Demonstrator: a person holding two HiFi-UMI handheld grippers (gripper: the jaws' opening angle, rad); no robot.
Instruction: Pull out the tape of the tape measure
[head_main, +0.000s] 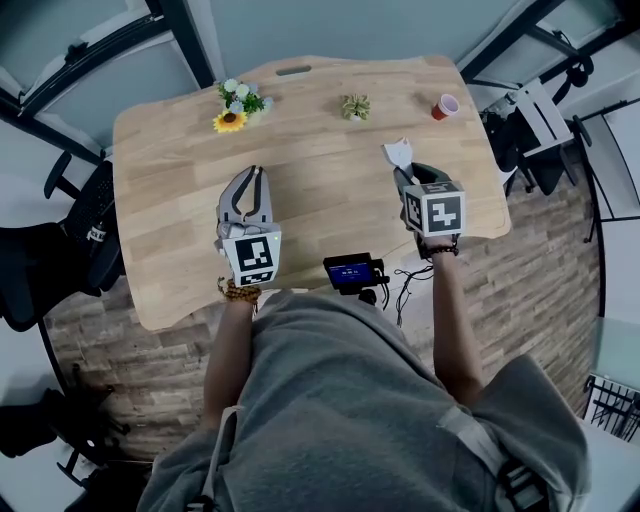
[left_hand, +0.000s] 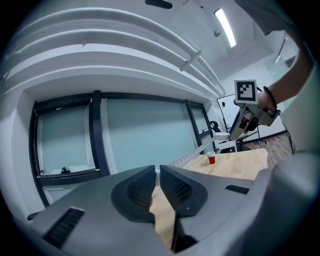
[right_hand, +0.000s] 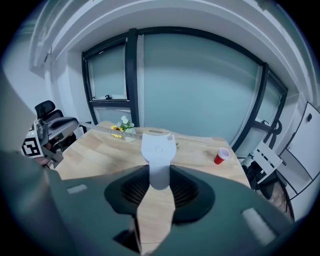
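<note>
Right gripper view: my right gripper (right_hand: 160, 176) clamps the white tape measure (right_hand: 158, 149) above the table (right_hand: 200, 150). My left gripper (left_hand: 157, 174), jaws narrow, pinches the tape (left_hand: 192, 154) end. The tape spans between them, so the pull looks largely done.

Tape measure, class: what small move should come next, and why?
Probably draw the left gripper further away from the right gripper: its jaws pinch the tape end, the right clamps the white case, and tape spans between them.
</note>
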